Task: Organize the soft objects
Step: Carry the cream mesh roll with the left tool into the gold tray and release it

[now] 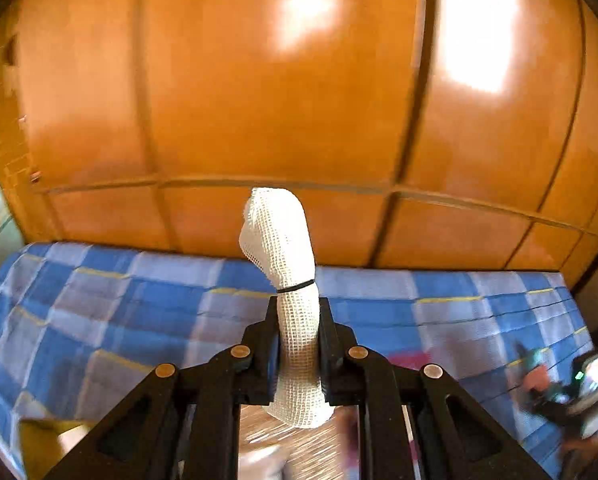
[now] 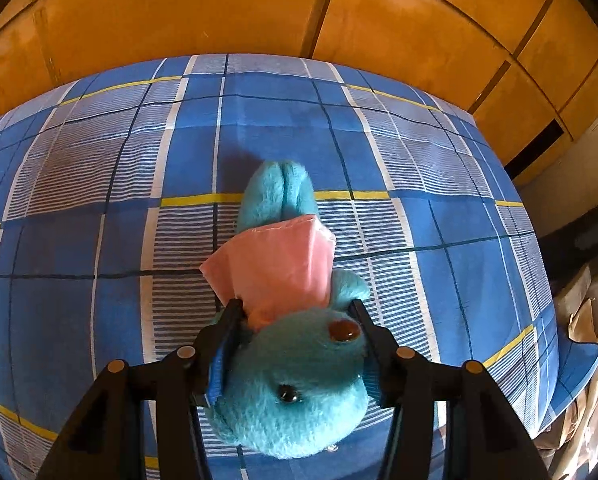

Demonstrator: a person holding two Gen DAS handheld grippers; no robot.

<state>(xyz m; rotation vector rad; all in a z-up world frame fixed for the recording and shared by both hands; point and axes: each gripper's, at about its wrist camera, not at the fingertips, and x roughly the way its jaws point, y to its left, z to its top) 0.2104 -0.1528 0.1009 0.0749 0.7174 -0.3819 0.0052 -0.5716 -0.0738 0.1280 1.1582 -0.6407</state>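
My left gripper (image 1: 298, 312) is shut on a white mesh roll (image 1: 285, 248) tied with a thin black band. The roll stands up between the fingers, its top bent to the left, held above the blue checked bed (image 1: 99, 300). My right gripper (image 2: 297, 308) is shut on the head of a turquoise plush toy (image 2: 295, 384) in a pink dress (image 2: 275, 264). The toy hangs upside down over the bed (image 2: 99, 160), legs pointing away. The right gripper with the toy also shows small at the far right of the left wrist view (image 1: 547, 384).
An orange wooden wardrobe (image 1: 259, 80) stands right behind the bed and also fills the top of the right wrist view (image 2: 219, 8). Crumpled brown paper or bags (image 2: 587, 360) lie beside the bed's right edge. Something yellow (image 1: 47, 436) lies at the lower left.
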